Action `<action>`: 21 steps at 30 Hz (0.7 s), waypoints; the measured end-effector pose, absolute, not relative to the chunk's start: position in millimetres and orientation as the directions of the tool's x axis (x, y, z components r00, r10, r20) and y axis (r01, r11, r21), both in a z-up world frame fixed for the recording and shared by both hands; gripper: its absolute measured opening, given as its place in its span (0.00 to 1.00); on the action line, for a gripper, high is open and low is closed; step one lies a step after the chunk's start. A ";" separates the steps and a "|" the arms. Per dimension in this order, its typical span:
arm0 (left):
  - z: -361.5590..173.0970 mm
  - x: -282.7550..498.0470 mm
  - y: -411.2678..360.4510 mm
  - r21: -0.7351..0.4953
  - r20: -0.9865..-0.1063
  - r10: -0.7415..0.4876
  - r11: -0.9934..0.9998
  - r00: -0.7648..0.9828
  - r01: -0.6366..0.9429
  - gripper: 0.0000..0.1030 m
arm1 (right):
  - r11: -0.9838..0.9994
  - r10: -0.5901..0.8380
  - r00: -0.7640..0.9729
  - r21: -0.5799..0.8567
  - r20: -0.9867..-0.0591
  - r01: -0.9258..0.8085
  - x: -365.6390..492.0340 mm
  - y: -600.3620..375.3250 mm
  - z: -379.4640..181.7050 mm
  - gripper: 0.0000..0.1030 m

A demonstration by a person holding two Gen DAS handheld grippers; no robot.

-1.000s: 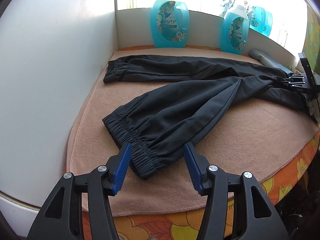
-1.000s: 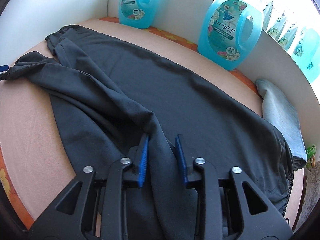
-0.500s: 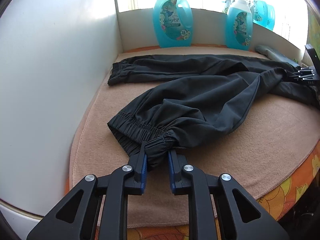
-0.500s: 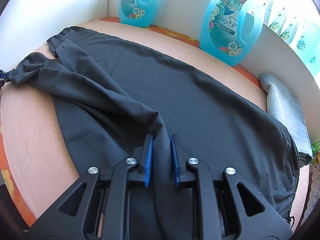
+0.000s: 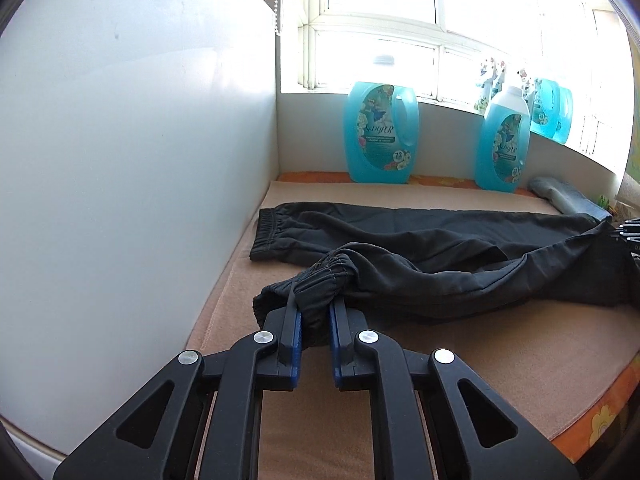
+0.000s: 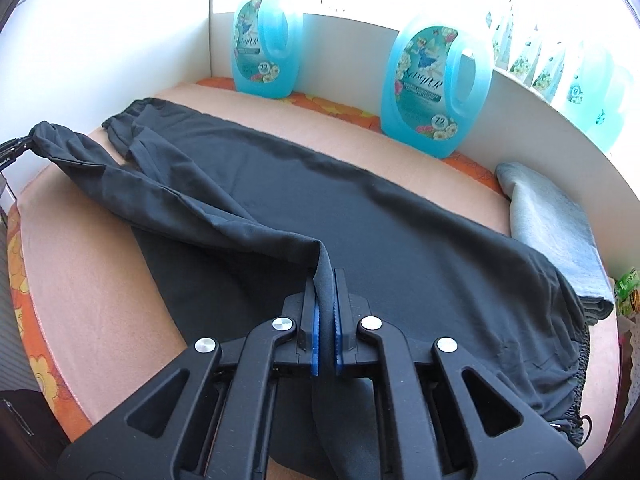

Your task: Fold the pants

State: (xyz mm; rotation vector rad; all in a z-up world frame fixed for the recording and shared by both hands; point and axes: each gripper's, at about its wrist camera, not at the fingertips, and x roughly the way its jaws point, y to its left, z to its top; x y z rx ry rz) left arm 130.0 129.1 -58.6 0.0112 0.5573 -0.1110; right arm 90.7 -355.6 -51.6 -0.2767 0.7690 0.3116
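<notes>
My left gripper (image 5: pixel 314 316) is clamped on the elastic cuff of the near leg of the pants (image 5: pixel 460 256), cuff bunched between the blue pads and lifted off the beige mat (image 5: pixel 460 352). My right gripper (image 6: pixel 325 292) is pinched tight on a fold of the same leg near the crotch end; fabric runs taut from it toward the left gripper (image 6: pixel 12 148) at the far left edge. The other leg lies flat on the mat, waistband at the right near a folded grey towel (image 6: pixel 552 224). Two blue detergent jugs (image 6: pixel 266 48) (image 6: pixel 434 88) stand against the back wall.
</notes>
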 end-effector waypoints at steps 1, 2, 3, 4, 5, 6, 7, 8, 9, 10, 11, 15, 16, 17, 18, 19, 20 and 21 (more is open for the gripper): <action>-53.4 132.5 130.0 -0.021 -0.518 -0.097 0.995 0.850 0.100 0.09 | 0.918 0.173 0.695 -0.140 -0.698 -0.370 87.7 -356.5 -42.5 0.05; -48.6 136.0 130.1 -0.014 -0.509 -0.085 0.996 0.857 0.090 0.09 | 0.920 0.167 0.714 -0.152 -0.680 -0.360 86.3 -357.5 -33.2 0.05; -44.1 140.5 129.9 -0.006 -0.503 -0.078 0.996 0.861 0.086 0.09 | 0.923 0.158 0.734 -0.165 -0.661 -0.347 86.2 -358.5 -23.9 0.05; -40.2 146.0 129.0 0.000 -0.500 -0.072 0.997 0.863 0.082 0.09 | 0.925 0.150 0.752 -0.177 -0.641 -0.336 87.6 -359.3 -14.3 0.05; -36.5 152.0 128.4 0.000 -0.497 -0.068 0.997 0.865 0.078 0.09 | 0.927 0.146 0.769 -0.186 -0.623 -0.326 90.2 -359.6 -4.8 0.05; -33.4 158.9 127.3 0.001 -0.500 -0.067 0.997 0.864 0.078 0.09 | 0.928 0.142 0.781 -0.194 -0.608 -0.319 94.5 -359.4 3.6 0.05; -31.0 166.7 124.8 0.011 -0.508 -0.063 0.997 0.859 0.080 0.09 | 0.926 0.133 0.794 -0.211 -0.593 -0.313 100.1 -358.2 10.8 0.05; -29.5 174.2 122.7 0.024 -0.512 -0.053 0.997 0.858 0.076 0.09 | 0.924 0.123 0.805 -0.230 -0.581 -0.307 106.8 -356.5 16.6 0.05; -28.4 182.4 121.2 0.030 -0.517 -0.049 0.997 0.854 0.075 0.09 | 0.920 0.114 0.811 -0.246 -0.574 -0.304 115.1 -354.9 20.6 0.05; -28.1 191.2 120.1 0.033 -0.529 -0.045 0.997 0.847 0.074 0.09 | 0.918 0.107 0.816 -0.259 -0.568 -0.300 123.9 -351.8 24.7 0.05; -28.4 199.5 119.7 0.032 -0.539 -0.040 0.997 0.842 0.068 0.09 | 0.916 0.103 0.817 -0.266 -0.567 -0.300 134.2 -349.1 27.2 0.05; -35.5 232.6 119.9 0.008 -0.600 -0.044 0.998 0.799 0.061 0.09 | 0.915 0.092 0.811 -0.271 -0.578 -0.297 180.0 -340.3 26.3 0.05; -38.1 239.8 119.1 0.015 -0.608 -0.036 0.998 0.793 0.057 0.09 | 0.916 0.088 0.805 -0.271 -0.586 -0.297 191.3 -338.5 21.7 0.05; -40.9 246.6 118.2 0.023 -0.617 -0.030 0.998 0.786 0.057 0.09 | 0.914 0.079 0.801 -0.277 -0.593 -0.295 201.9 -336.3 16.0 0.05; -44.4 252.4 117.9 0.031 -0.626 -0.020 0.998 0.780 0.051 0.09 | 0.913 0.071 0.796 -0.283 -0.601 -0.294 211.0 -334.7 8.3 0.05; -47.6 257.8 118.1 0.032 -0.632 -0.014 0.998 0.775 0.044 0.09 | 0.913 0.068 0.789 -0.282 -0.610 -0.296 219.3 -333.4 0.2 0.05; -50.2 262.0 118.8 0.029 -0.638 -0.011 0.999 0.770 0.038 0.09 | 0.912 0.068 0.781 -0.278 -0.621 -0.300 226.2 -332.4 -7.2 0.05; -53.0 265.6 119.2 0.027 -0.642 -0.008 0.999 0.766 0.033 0.09 | 0.912 0.068 0.774 -0.276 -0.630 -0.304 232.5 -331.4 -13.7 0.05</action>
